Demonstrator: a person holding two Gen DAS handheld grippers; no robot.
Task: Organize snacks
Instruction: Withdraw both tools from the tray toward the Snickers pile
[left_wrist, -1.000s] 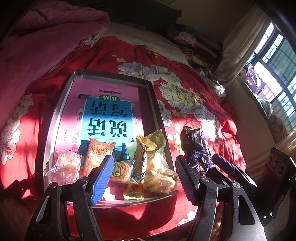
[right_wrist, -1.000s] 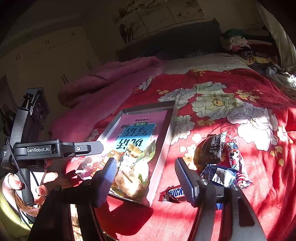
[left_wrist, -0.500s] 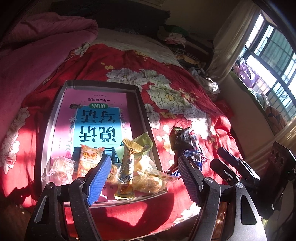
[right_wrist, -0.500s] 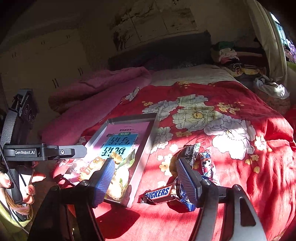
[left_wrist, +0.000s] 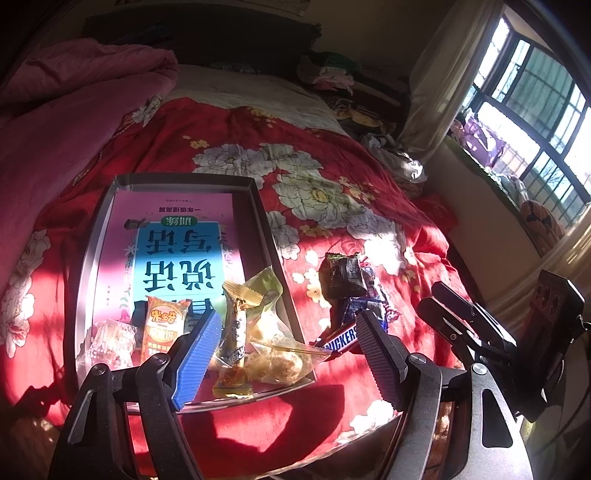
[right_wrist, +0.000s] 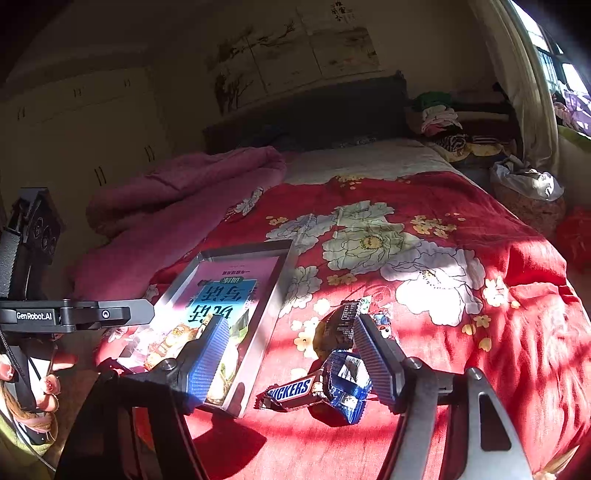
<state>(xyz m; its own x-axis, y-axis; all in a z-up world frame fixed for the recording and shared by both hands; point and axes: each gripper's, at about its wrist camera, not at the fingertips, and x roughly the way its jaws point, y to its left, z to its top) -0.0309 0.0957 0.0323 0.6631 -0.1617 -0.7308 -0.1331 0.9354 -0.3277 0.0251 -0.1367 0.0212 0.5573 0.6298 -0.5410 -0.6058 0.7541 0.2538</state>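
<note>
Left wrist view: my left claw (left_wrist: 284, 343) is hanging spread and empty over wrapped snacks (left_wrist: 258, 332) piled at the near end of the grey metal tray (left_wrist: 92, 236) on the red floral bedspread (left_wrist: 332, 206).

Right wrist view: my right claw (right_wrist: 288, 347) is likewise gaping empty above the brown Snickers bar (right_wrist: 291, 391) and blue wrapper (right_wrist: 347, 384), lying just right of the tray.

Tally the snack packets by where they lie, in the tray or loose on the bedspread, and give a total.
In the tray: 5 (clear cake packet, orange packet, tan stick packet, green packet, clear bun bag)
Loose on the bedspread: at least 3 (Snickers bar, dark packet, blue packet)
Total: at least 8; the loose pile overlaps.
</note>
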